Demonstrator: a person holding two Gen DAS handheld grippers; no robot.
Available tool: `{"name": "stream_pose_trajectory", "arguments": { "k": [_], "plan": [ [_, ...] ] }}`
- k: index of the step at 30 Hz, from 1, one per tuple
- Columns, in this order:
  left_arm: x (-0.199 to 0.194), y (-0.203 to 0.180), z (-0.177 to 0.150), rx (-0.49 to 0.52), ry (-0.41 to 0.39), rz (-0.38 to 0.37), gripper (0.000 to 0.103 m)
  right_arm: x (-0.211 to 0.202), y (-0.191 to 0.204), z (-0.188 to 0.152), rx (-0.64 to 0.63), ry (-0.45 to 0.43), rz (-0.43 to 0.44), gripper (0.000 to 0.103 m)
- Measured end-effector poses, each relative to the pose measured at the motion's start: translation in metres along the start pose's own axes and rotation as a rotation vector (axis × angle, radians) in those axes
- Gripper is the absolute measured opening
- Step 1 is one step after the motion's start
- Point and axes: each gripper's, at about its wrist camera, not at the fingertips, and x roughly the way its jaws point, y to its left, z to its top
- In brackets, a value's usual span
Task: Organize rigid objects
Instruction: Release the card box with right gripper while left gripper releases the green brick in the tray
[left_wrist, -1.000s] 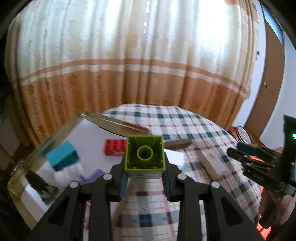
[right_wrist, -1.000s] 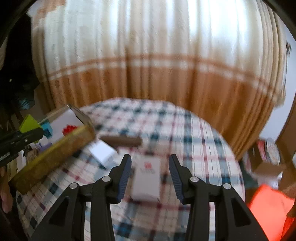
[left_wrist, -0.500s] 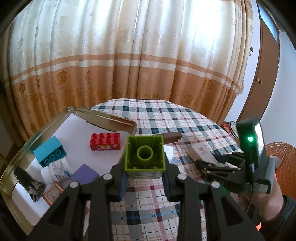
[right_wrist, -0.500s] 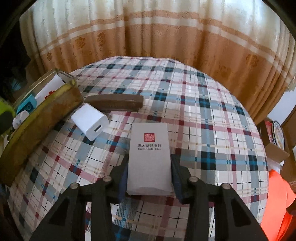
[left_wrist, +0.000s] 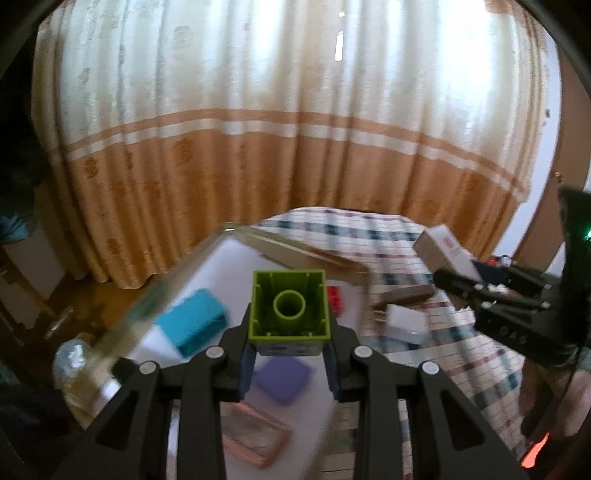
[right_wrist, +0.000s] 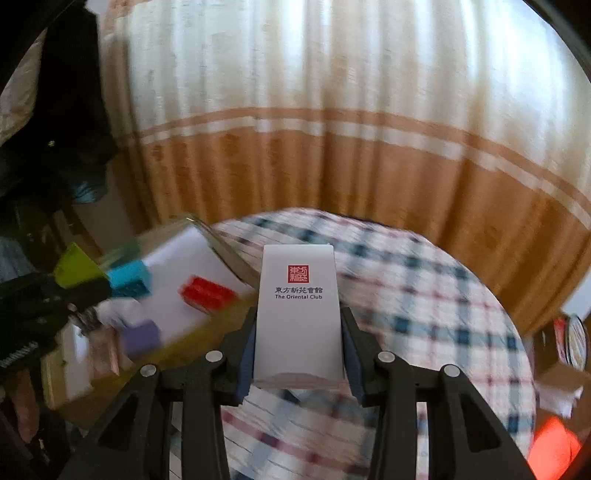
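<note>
While a cream-and-orange curtain (right_wrist: 332, 129) is hanging behind everything, a round table under a plaid cloth (right_wrist: 424, 288) is filling the lower part of both views. On its left side a gold-rimmed tray (left_wrist: 159, 291) with a white floor is sitting, and it is holding a teal brick (left_wrist: 192, 321), a red brick (right_wrist: 207, 291), a purple block (left_wrist: 284, 374) and a pink-framed flat piece (left_wrist: 255, 439); the motion blur is hiding finer detail. Just outside the tray's rim, on the cloth, a brown bar (left_wrist: 402, 295) and a white charger cube (left_wrist: 406, 325) are lying close together. The right gripper (right_wrist: 297, 354) is clamping a white box (right_wrist: 298, 314) printed "The Oriental Club", carrying it clear of the cloth, tilted with its far end up, beside the tray's near rim. The left gripper (left_wrist: 288, 354) is squeezing a lime-green brick (left_wrist: 289, 306) between its pads, hollow underside facing the camera, raised above the tray's white floor, over the purple block.
</note>
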Motion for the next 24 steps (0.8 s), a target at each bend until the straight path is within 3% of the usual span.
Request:
{"name": "stream_pose_trajectory", "arguments": {
  "k": [9, 19, 20, 21, 22, 24],
  "plan": [
    [0.017, 0.038, -0.003, -0.041, 0.060, 0.102, 0.030, 0.033, 0.070, 0.032, -0.110, -0.009, 0.116, 0.044],
    [0.031, 0.055, -0.007, -0.061, 0.103, 0.173, 0.031, 0.059, 0.109, 0.025, -0.150, 0.043, 0.233, 0.048],
    [0.032, 0.056, -0.008, -0.063, 0.115, 0.186, 0.033, 0.058, 0.109, 0.024, -0.154, 0.040, 0.235, 0.053],
    [0.033, 0.056, -0.009, -0.070, 0.126, 0.186, 0.043, 0.055, 0.108, 0.022, -0.159, 0.030, 0.229, 0.063],
    [0.032, 0.056, -0.010, -0.080, 0.127, 0.181, 0.056, 0.052, 0.105, 0.020, -0.157, 0.022, 0.232, 0.067],
    [0.028, 0.054, -0.011, -0.094, 0.114, 0.159, 0.067, 0.043, 0.091, 0.016, -0.130, 0.009, 0.239, 0.067]
  ]
}}
